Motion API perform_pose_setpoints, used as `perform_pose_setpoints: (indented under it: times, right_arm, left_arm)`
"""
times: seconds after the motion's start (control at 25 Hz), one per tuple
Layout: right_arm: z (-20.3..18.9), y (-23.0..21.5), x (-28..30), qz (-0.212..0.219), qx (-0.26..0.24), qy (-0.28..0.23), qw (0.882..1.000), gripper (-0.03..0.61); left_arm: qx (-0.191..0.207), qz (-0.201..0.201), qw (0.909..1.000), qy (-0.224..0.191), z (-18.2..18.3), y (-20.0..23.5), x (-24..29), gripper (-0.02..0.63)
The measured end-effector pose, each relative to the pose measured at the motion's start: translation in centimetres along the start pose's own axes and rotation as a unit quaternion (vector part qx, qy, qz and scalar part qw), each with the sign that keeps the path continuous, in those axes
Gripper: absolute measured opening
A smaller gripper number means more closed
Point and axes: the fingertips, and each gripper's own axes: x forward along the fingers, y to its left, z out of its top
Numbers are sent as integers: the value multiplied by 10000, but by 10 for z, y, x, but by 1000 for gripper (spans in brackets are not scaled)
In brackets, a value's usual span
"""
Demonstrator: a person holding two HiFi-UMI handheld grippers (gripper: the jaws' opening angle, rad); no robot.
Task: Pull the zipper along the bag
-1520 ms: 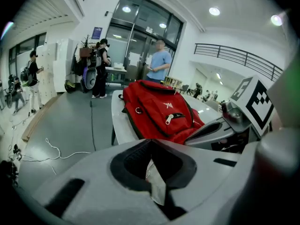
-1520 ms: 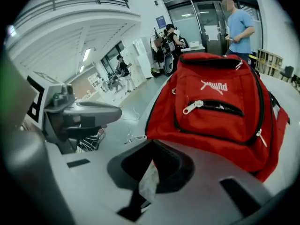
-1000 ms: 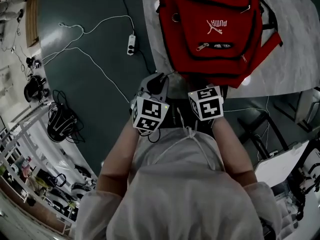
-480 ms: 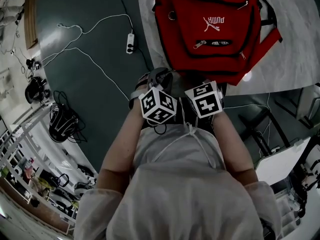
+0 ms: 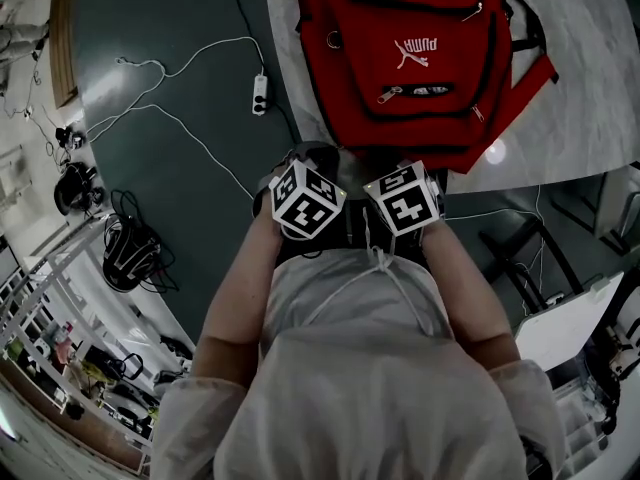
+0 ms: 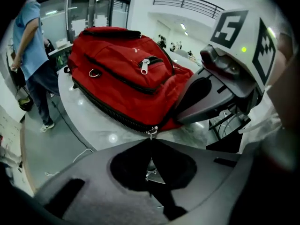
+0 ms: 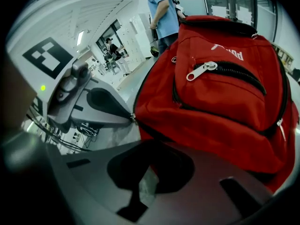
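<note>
A red backpack [image 5: 420, 58] [image 6: 117, 64] [image 7: 220, 107] lies on a pale round table [image 5: 580, 118], its bottom edge toward me. My left gripper [image 5: 322, 158] [image 6: 151, 142] is at the bag's near left corner. Its jaws have just been closing, and the metal zipper pull [image 6: 151, 133] of the main black zipper [image 6: 105, 109] is pinched between them. Close beside it on the right, my right gripper [image 5: 392, 166] [image 7: 149, 144] is shut on the bag's red fabric at the bottom edge. Both point steeply down.
A power strip [image 5: 261, 92] and white cables lie on the dark floor left of the table. A person in a blue shirt [image 6: 33, 46] [image 7: 164, 13] stands beyond the table. Shelves and coiled cables [image 5: 125, 253] crowd the far left.
My left gripper has rolled and shifted in toward the bag's corner, next to the right gripper. The right gripper has stayed where it was.
</note>
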Motion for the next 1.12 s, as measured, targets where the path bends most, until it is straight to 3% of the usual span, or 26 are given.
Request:
perform_pose_setpoints:
  times: [0.16,0.36,0.56,0.76,0.96,1.12]
  right_arm:
    - [0,1,2,112,-25,115,9999,26]
    - [-2,-2,5,189,-118,368,9991,26]
    - [-2,-1,5,156,-203,487,9985,26]
    - [-1,0,5,268,-188,631,9975,26]
    - [2,0,5,46,-835,901,9924,26]
    - [3,-1,7,123,-723,999,9923,26]
  left_arm:
    - [-476,23,9988,-124,-1,6,-2,21]
    - [-542,412,9977,-74,-1,19,-4,21]
    - [-863,629,9940,-214,2,34,-10,21]
    - [-840,774,9930,-293,7,49,-13,21]
    - [-755,847,9928,-379,17,63,-17,21]
    - [-731,871,9926,-434,22,75,-20,21]
